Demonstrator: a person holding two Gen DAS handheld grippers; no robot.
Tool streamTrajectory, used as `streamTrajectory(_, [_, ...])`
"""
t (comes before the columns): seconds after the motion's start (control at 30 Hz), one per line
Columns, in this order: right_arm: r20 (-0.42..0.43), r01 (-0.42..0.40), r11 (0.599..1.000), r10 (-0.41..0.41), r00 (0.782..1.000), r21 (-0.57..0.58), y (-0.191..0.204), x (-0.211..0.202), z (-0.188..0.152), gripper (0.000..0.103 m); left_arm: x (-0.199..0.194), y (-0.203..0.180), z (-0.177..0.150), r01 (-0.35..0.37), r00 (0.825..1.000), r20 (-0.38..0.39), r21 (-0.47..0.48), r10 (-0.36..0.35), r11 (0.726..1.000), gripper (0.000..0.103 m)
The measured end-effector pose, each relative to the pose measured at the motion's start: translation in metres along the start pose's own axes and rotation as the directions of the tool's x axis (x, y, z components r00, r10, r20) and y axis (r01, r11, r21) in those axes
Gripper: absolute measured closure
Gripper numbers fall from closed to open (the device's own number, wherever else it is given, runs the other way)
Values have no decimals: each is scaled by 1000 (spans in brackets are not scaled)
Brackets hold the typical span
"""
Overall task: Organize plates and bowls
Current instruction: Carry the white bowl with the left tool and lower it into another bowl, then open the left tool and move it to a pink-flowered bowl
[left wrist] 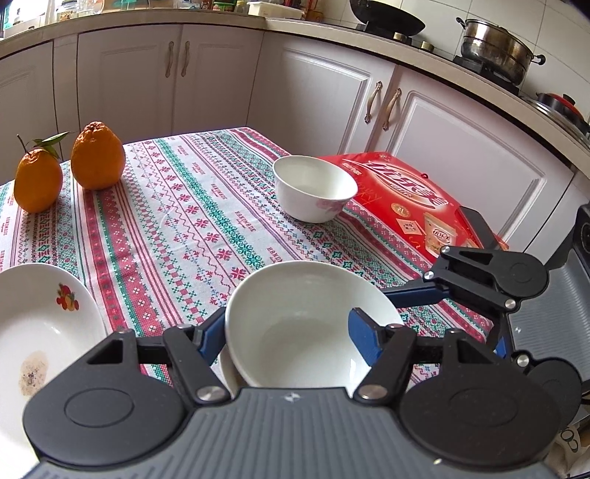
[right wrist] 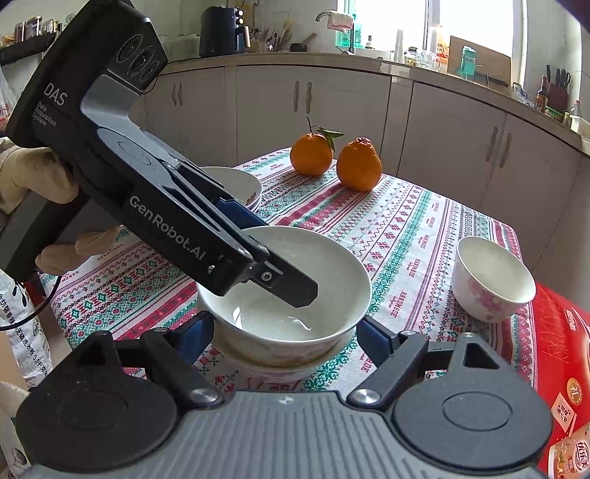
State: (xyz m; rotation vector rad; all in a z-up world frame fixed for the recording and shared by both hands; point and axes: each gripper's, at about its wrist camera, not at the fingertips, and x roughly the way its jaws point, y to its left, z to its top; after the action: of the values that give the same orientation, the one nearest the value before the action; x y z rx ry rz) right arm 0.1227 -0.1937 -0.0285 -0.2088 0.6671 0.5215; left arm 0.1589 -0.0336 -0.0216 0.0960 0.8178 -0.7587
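Kitchen cabinets (left wrist: 166, 77) ring a patterned tablecloth (left wrist: 191, 221) bearing two oranges (right wrist: 358, 164), a small bowl (left wrist: 314, 187), and plates (left wrist: 40, 324). The left gripper (left wrist: 291, 331) clamps a large bowl's (right wrist: 284, 291) rim; the right gripper (right wrist: 285, 331) gapes around it.

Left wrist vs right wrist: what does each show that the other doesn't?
Left wrist only: the stove with the wok and steel pot, and a fruit-print plate at the table's near left.

Right wrist only: the window, the faucet, and the whole left gripper in a gloved hand, one finger inside the large bowl, which sits on another dish.

Both: the large bowl, the small bowl, two oranges, the red box, the patterned tablecloth.
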Motion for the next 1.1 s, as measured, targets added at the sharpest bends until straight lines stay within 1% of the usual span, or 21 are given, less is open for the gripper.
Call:
streamTrajectory(0.1, [-1, -5, 1000, 5, 1000, 9, -1, 1, 0, 15, 0, -1, 0, -1, 1000, 0, 3, 1, 1000, 35])
streamTrajectory(0.23, [-4, -16, 1000, 16, 1000, 17, -1, 1, -2, 15, 0, 0, -1, -1, 1000, 1, 0, 1, 1000, 32])
streamTrajectory(0.3, [-3, -22, 1000, 22, 1000, 18, -1, 1, -3, 6, -1, -1, -1, -11, 1000, 8, 5, 11, 1000, 27])
streamTrajectory(0.33, [10, -11, 1000, 11, 1000, 13, 0, 0, -3, 0, -2, 0, 0, -9, 1000, 13, 4, 9, 1000, 26])
streamTrajectory(0.4, [26, -15, 1000, 15, 1000, 8, 0, -4, -3, 0, -5, -1, 1, -8, 1000, 18, 5, 8, 1000, 25])
streamTrajectory(0.43, [29, -16, 1000, 16, 999, 12, -1, -5, -3, 0, -7, -2, 2, -13, 1000, 23, 10, 12, 1000, 23])
streamTrajectory(0.63, [35, 11, 1000, -11, 999, 21, -5, -15, -4, 0, -15, -10, 12, -24, 999, 40, 44, 22, 999, 20])
streamTrajectory(0.73, [56, 26, 999, -27, 998, 18, -10, -25, -6, 0, -15, -14, 19, -35, 999, 39, 70, 32, 997, 18])
streamTrajectory(0.83, [92, 53, 998, -56, 994, 36, -22, -39, -8, 0, -12, -19, 29, -41, 999, 38, 97, 37, 994, 16])
streamTrajectory(0.9, [108, 85, 995, -91, 990, 59, -34, -45, -10, 0, -8, -22, 37, -46, 998, 39, 118, 41, 992, 14])
streamTrajectory(1.0, [95, 135, 986, -144, 985, 93, -57, -47, -15, 0, 1, -27, 52, -50, 998, 40, 152, 44, 987, 14])
streamTrajectory(1.1, [64, 164, 977, -174, 983, 136, -83, -42, -17, 0, 15, -32, 69, -46, 999, 36, 182, 40, 982, 13])
